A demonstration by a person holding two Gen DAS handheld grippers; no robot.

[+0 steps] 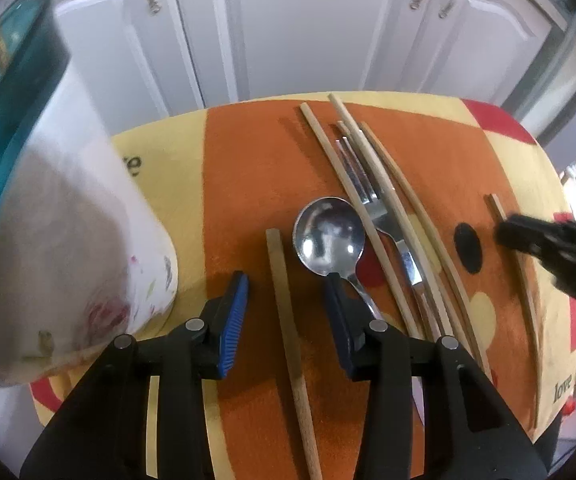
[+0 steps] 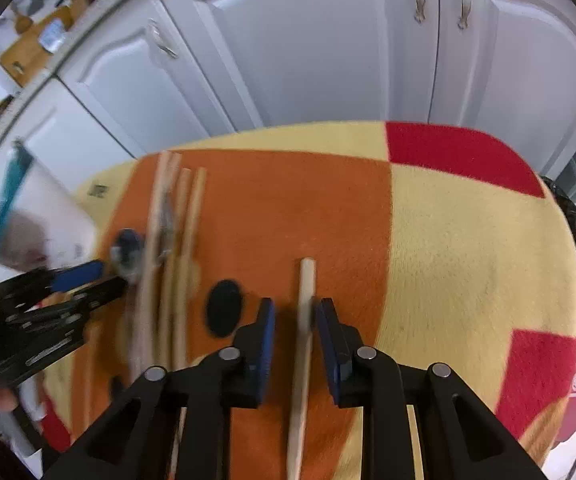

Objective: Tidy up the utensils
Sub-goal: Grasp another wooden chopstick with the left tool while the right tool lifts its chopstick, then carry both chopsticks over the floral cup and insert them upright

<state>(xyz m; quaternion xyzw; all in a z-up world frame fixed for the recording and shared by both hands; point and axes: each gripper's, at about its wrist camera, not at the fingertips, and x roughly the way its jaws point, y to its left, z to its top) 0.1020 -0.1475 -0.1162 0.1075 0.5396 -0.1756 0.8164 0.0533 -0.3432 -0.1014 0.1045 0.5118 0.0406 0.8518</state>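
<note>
A lone wooden chopstick [image 1: 284, 300] lies on the orange cloth between the fingers of my left gripper [image 1: 286, 300], which stands open and clear of it. Just right of it lies a metal spoon [image 1: 328, 236], its handle passing under the right finger [image 1: 338, 312]. Further right, a fork [image 1: 372, 204] sits among several chopsticks [image 1: 400, 216]. My right gripper [image 2: 296, 320] straddles another single chopstick [image 2: 304, 320]; a gap shows at the left pad [image 2: 268, 332], so it is open. That same right gripper [image 1: 506, 232] shows at the right edge of the left wrist view.
A white container with a teal rim [image 1: 68, 240] stands at the cloth's left edge, close to my left gripper [image 2: 100, 278]. The patterned cloth [image 2: 468, 240] is yellow and red to the right. White cabinet doors [image 2: 328, 40] rise beyond the far edge.
</note>
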